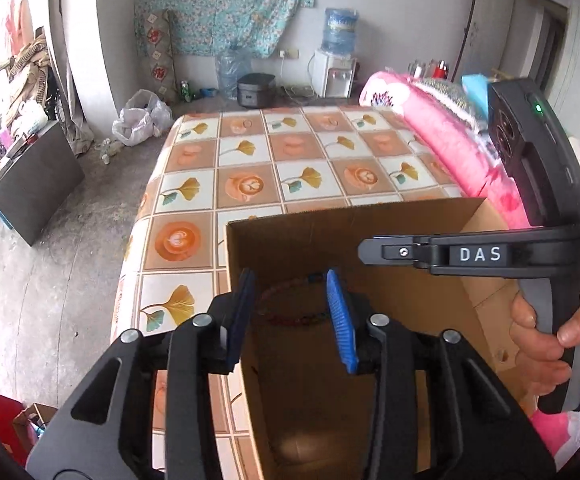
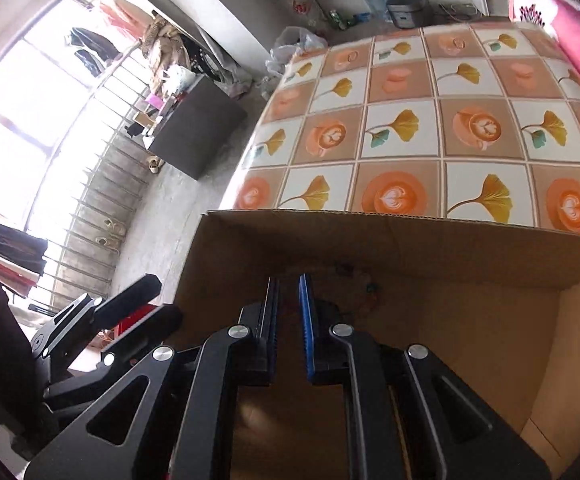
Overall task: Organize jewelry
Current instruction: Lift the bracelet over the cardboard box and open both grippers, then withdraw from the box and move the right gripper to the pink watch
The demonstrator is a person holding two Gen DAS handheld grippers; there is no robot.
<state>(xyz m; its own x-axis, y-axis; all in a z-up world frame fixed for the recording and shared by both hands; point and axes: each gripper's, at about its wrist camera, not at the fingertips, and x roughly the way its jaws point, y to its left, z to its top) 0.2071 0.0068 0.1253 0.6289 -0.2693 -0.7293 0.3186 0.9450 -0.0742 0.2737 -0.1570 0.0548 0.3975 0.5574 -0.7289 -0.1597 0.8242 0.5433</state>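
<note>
An open cardboard box (image 1: 290, 240) stands on a table with a tiled coffee-and-leaf cloth (image 1: 290, 160). A colourful bead necklace (image 1: 285, 318) lies inside the box against its far wall. My left gripper (image 1: 290, 312) hangs open over the box's left part, its blue pads either side of the necklace, not touching it. My right gripper (image 2: 287, 312) is over the same box (image 2: 410, 236), fingers nearly closed with a narrow gap and nothing seen between them. Beads (image 2: 366, 286) show faintly beyond its tips. The right gripper's body (image 1: 470, 256) also shows in the left wrist view, held by a hand.
A pink quilt (image 1: 442, 132) lies along the table's right side. The table's left edge drops to a concrete floor (image 1: 49, 280). A dark cabinet (image 1: 37, 184), plastic bag (image 1: 141, 120), rice cooker (image 1: 255, 90) and water dispenser (image 1: 336, 72) stand on the floor beyond.
</note>
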